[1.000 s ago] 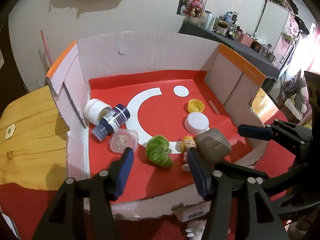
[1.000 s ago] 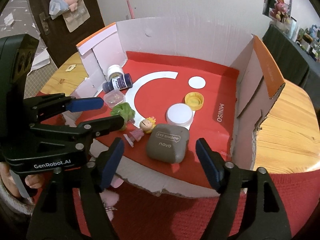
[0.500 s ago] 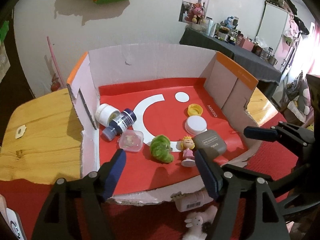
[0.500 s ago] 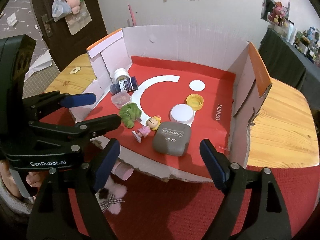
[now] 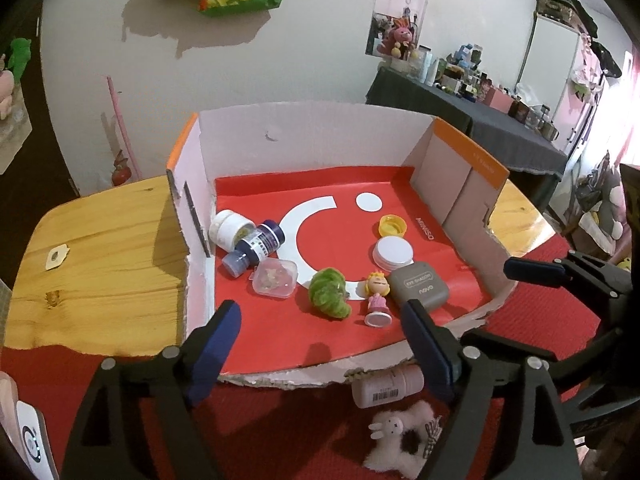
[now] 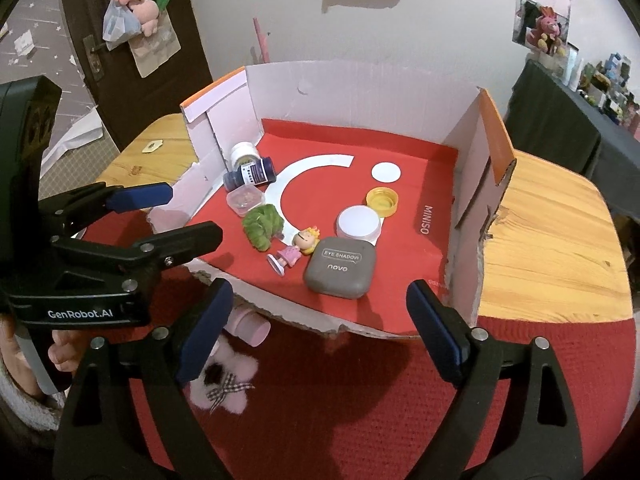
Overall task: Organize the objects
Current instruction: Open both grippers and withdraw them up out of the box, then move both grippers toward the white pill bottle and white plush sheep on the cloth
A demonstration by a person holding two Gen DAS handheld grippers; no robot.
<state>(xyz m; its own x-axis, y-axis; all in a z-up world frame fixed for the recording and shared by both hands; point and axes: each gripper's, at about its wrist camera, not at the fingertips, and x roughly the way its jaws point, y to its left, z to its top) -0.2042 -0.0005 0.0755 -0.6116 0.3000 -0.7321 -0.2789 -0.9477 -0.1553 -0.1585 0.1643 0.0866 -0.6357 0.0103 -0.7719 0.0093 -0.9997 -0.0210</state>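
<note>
A cardboard box (image 5: 320, 144) (image 6: 360, 92) with a red floor holds a grey eye-shadow case (image 5: 418, 285) (image 6: 341, 266), a small doll (image 5: 377, 297) (image 6: 295, 249), a green plush (image 5: 329, 293) (image 6: 262, 225), a clear small case (image 5: 275, 278), a dark bottle (image 5: 256, 246), white jars and a yellow cap (image 5: 393, 225). My left gripper (image 5: 320, 352) hangs before the box's torn front edge, jaws opening, nothing between them. My right gripper (image 6: 320, 336) is likewise back from the box, jaws opening and empty.
A pink tube (image 5: 388, 388) (image 6: 250, 324) and a fluffy pink bunny clip (image 5: 400, 440) (image 6: 224, 388) lie on the red mat (image 6: 360, 400) in front of the box. The wooden tabletop (image 5: 92, 248) (image 6: 552, 232) flanks the box. A hand (image 6: 60, 356) holds the left gripper.
Both grippers have drawn back from the box and up, and their jaws have spread wider. The doll now stands free between the green plush and the grey case.
</note>
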